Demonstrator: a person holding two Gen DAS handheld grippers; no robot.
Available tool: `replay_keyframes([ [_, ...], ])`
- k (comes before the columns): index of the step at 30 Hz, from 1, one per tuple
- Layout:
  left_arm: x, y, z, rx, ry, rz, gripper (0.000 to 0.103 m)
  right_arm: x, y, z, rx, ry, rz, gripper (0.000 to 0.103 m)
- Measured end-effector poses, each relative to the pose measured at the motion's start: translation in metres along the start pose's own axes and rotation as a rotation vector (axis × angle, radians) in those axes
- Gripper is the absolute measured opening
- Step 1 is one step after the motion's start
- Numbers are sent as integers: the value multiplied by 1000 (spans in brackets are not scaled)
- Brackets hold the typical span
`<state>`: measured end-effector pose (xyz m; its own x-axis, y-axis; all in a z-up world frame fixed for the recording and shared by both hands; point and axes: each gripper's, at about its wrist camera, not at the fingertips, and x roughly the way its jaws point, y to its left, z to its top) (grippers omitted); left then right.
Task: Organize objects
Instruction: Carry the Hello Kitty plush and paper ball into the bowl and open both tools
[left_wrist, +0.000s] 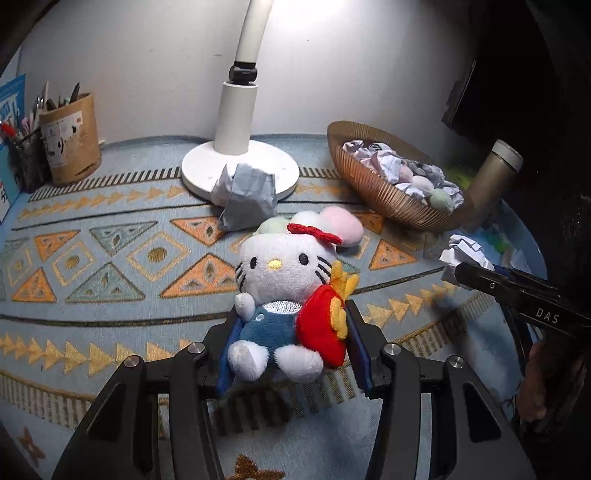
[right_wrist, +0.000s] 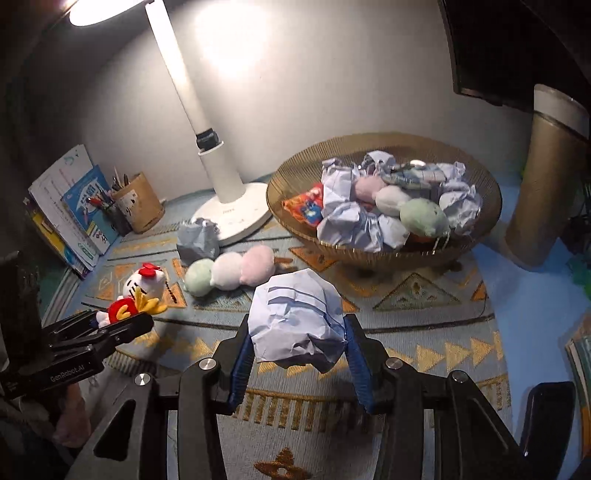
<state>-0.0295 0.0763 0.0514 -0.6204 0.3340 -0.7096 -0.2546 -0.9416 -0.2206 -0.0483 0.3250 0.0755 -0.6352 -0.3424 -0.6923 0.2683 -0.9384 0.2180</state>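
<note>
the left gripper (left_wrist: 291, 343) has its blue-padded fingers (left_wrist: 360, 354) closed partway on a cat plush (left_wrist: 280, 295), pressing its blue body and the red fries pouch at its side; the plush hangs clear of the patterned mat (left_wrist: 110, 258) that covers the counter. the right gripper (right_wrist: 297, 345) has its fingers (right_wrist: 242, 360) pressed against both sides of a crumpled paper ball (right_wrist: 295, 317), white with faint blue lines, also held above the mat.

a gold ribbed basket (right_wrist: 295, 173) sits toward the counter's far right, near the wall, already holding several crumpled papers, pastel plush balls and a small orange packet. just beside the basket's right side stands a tall gold flask (right_wrist: 535, 184). a white desk lamp (right_wrist: 229, 206) stands at the far middle, its round base on the mat, with a grey-white paper wad (right_wrist: 197, 240) touching the front of that base. a three-ball plush skewer (right_wrist: 229, 271), green, white and pink, lies on the mat between the paper wad and the basket. at the far left corner are a brown pen holder (left_wrist: 74, 140) full of pens and some books (right_wrist: 70, 214) leaning on the wall.
</note>
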Motion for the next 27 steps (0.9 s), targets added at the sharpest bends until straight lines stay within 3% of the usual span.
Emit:
replay_keyframes([
  [6,7,-46,76,124,-80,-16,47,-14,-32,91,122,-82,-104,45],
  [12,53,-72,135,163,-101,-49,47,16,-73,155,234,-107,-138,45],
  [16,88,-80,151,174,-92,-70,48,41,-74,174,206,-103,-188,46],
  [17,94,-81,154,178,-99,-72,50,45,-75,177,196,-107,-205,51],
  [18,99,-82,155,186,-108,-72,56,50,-75,180,185,-111,-224,66],
  [19,103,-83,155,189,-116,-72,62,55,-75,182,179,-113,-239,73],
  [20,108,-83,156,186,-120,-67,82,57,-76,182,177,-119,-245,77],
  [21,110,-82,156,180,-126,-59,90,58,-76,181,172,-120,-244,77],
  [27,100,-66,145,145,-110,-67,90,50,-73,164,187,-110,-217,77],
])
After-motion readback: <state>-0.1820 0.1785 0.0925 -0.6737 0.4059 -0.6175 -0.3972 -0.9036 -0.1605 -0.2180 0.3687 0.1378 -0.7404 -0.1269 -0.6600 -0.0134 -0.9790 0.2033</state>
